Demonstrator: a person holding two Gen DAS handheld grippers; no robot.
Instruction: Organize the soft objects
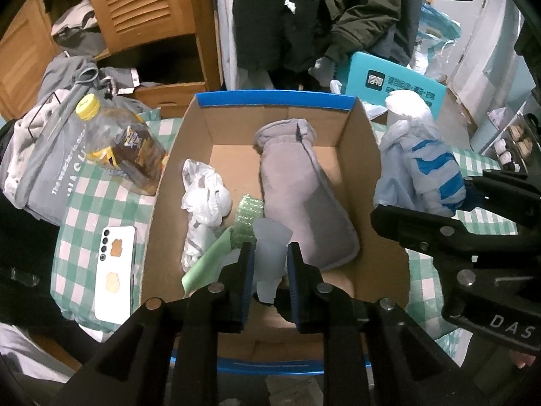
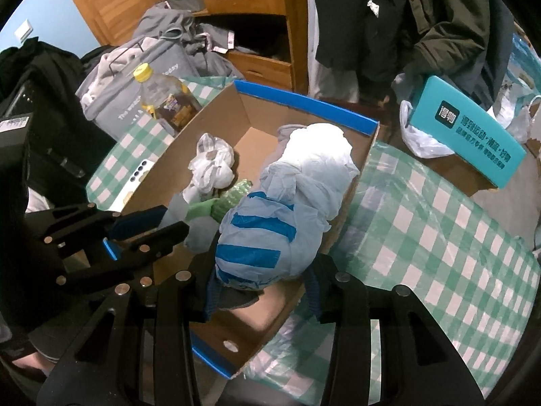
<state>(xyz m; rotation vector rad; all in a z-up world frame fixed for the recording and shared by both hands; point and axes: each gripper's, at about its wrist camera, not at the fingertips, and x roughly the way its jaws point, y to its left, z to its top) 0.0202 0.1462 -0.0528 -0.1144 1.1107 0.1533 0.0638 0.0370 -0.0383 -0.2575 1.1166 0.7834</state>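
Note:
An open cardboard box [image 1: 368, 155] with a blue rim holds a grey padded mitten [image 1: 304, 203], a crumpled white plastic bag [image 1: 203, 196], green bubble wrap [image 1: 248, 216] and a green cloth [image 1: 206, 264]. Low over the box's near end, my left gripper [image 1: 270, 253] is shut on a pale translucent soft piece [image 1: 270, 237]. My right gripper [image 2: 263, 284] is shut on a pale blue plastic bundle with blue stripes [image 2: 260, 237], which hangs over the box's right side above the mitten. In the right wrist view the left gripper [image 2: 148, 230] shows at the left.
The box stands on a green-and-white checked cloth [image 2: 439, 237]. Left of it lie a yellow-capped bottle [image 1: 118, 142], a white phone [image 1: 115, 270] and a grey bag of clothes [image 1: 44, 155]. A teal box [image 1: 392, 84] stands behind on the right. Dark coats [image 1: 304, 17] hang beyond.

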